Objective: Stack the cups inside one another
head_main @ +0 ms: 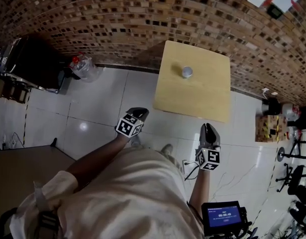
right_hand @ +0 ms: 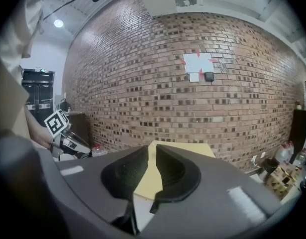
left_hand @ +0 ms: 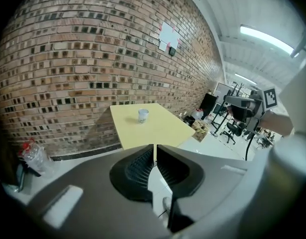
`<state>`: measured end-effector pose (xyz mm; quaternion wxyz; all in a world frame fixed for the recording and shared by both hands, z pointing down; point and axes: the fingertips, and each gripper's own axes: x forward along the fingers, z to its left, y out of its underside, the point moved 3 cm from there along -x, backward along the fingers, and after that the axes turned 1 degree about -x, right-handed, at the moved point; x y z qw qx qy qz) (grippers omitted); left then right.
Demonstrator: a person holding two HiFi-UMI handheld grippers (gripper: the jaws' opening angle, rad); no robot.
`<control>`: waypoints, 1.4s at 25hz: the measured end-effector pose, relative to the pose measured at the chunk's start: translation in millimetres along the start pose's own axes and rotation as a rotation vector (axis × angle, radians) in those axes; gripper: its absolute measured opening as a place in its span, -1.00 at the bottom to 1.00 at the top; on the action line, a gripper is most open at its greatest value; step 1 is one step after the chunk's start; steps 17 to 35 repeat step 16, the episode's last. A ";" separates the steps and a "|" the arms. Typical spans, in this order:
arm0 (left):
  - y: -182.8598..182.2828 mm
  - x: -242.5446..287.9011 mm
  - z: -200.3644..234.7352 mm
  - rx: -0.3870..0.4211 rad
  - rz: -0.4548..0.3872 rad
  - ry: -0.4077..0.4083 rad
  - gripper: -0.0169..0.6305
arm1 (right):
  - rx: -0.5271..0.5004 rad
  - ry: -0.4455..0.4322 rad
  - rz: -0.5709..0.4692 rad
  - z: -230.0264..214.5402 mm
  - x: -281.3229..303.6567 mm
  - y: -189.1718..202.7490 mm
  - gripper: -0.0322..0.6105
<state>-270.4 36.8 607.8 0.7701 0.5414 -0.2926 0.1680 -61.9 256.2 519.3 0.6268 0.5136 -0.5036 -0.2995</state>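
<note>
Stacking seemed finished: cups (head_main: 187,72) sat as one stack on the worktop (head_main: 207,98) (left gripper (head_main: 139,113) and right gripper (head_main: 209,129) held back, jaws clenched, empty).

A lab-like workroom: brick wall (head_main: 143,14), white tiled floor (head_main: 93,113), office chairs (left_hand: 236,129) and ceiling strip lights (left_hand: 264,36).

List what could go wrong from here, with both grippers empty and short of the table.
1. The left gripper and the right gripper both have their jaws together; reaching the small pale cup like that could tip it over.
2. Only that cup shows on the square yellow wooden table; whether it is already a stack cannot be told, so nothing may remain to nest.
</note>
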 end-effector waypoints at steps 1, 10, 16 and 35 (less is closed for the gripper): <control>-0.7 1.4 0.3 0.002 0.000 0.003 -0.82 | -0.001 0.007 0.001 0.1 -0.4 1.0 -0.73; -10.0 12.9 -12.0 0.025 -0.003 0.037 -0.81 | 0.016 0.064 0.042 -13.6 -7.9 17.9 -0.78; 6.2 18.2 -18.0 0.031 0.047 0.063 -0.82 | 0.047 0.089 0.065 -29.6 -9.6 25.0 -0.78; 6.2 18.2 -18.0 0.031 0.047 0.063 -0.82 | 0.047 0.089 0.065 -29.6 -9.6 25.0 -0.78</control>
